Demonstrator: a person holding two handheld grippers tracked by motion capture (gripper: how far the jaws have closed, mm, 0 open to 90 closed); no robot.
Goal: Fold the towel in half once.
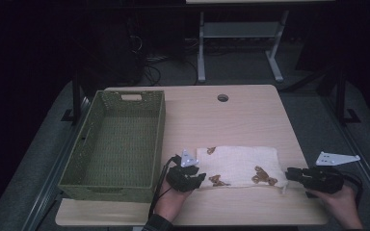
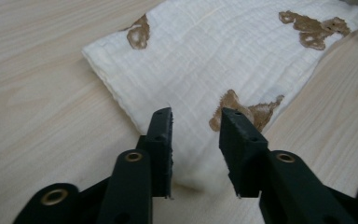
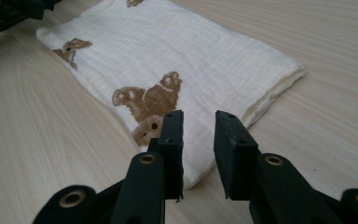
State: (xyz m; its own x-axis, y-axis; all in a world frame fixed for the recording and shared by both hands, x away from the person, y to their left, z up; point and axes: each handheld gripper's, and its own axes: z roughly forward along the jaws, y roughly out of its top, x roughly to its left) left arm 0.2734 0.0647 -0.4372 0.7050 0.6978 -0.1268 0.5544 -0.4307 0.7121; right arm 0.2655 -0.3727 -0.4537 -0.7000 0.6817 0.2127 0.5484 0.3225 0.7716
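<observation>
A folded cream cloth [image 1: 238, 161] with brown bear prints lies flat on the wooden table [image 1: 231, 118], near its front edge. My left gripper [image 1: 200, 177] sits at the cloth's near left corner. In the left gripper view the gripper [image 2: 196, 116] is open, its jaws straddling that corner of the cloth [image 2: 223, 56]. My right gripper [image 1: 289, 172] sits at the near right corner. The right gripper view shows it [image 3: 199, 116] open as well, with the edge of the cloth [image 3: 191, 56] between its jaws beside a bear print.
A green woven basket [image 1: 107, 191] stands on the table's left side and holds nothing. A round cable hole [image 1: 223, 97] sits near the far edge. Beyond the table stand the grey legs of another table [image 1: 201, 48], with cables on the floor.
</observation>
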